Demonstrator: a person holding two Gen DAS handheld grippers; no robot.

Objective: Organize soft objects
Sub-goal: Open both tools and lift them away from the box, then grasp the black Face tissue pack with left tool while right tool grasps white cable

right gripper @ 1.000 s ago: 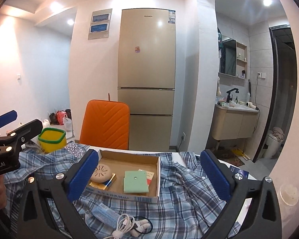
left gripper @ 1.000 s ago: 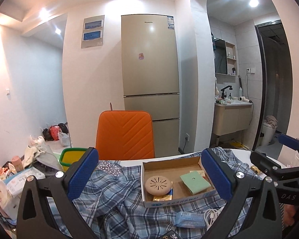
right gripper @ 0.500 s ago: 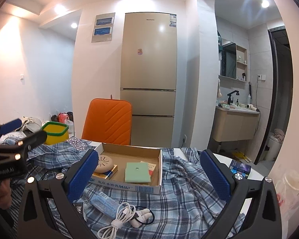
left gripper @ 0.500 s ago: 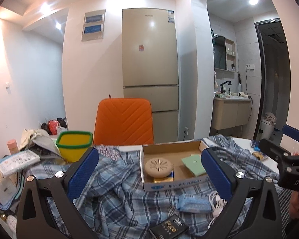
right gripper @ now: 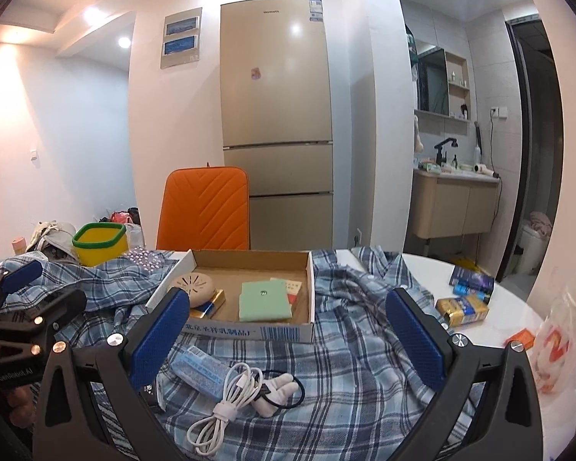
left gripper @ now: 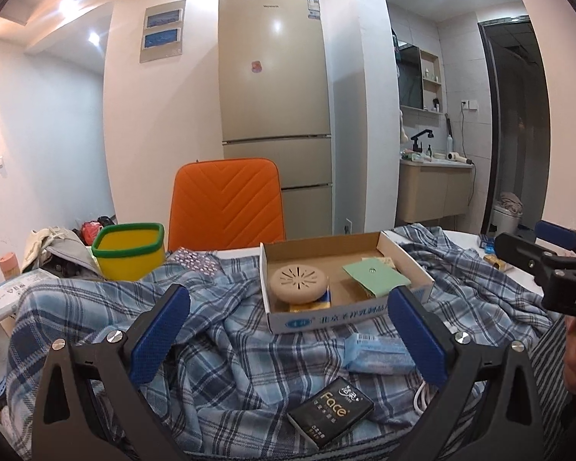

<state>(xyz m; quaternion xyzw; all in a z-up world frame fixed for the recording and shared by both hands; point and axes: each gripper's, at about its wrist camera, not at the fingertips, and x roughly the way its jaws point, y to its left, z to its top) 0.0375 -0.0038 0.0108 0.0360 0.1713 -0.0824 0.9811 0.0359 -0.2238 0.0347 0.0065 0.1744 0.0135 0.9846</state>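
A crumpled blue plaid shirt (left gripper: 226, 330) (right gripper: 349, 349) is spread over the table. A shallow cardboard box (left gripper: 326, 319) (right gripper: 245, 330) rests on it, holding a round beige disc (left gripper: 298, 283) (right gripper: 194, 285) and a green pad (left gripper: 376, 274) (right gripper: 264, 300). My left gripper (left gripper: 288, 340) hovers open over the shirt, in front of the box. My right gripper (right gripper: 288, 340) hangs open above the shirt, with a blue tissue pack (right gripper: 201, 369), a white cable (right gripper: 226, 399) and a black hair tie (right gripper: 282, 388) lying between its fingers. Neither holds anything.
A yellow bin with a green rim (left gripper: 128, 249) (right gripper: 100, 244) stands at the left. An orange chair (left gripper: 226, 203) is behind the table, with a fridge (left gripper: 274, 115) beyond. A black "Face" pack (left gripper: 332, 417) lies near. Small packets (right gripper: 462, 309) and a plastic bag (right gripper: 560, 342) sit right.
Both grippers have drawn back and tipped down, so more of the shirt's near part shows. The black pack, cable and hair tie came into view. Both stayed open.
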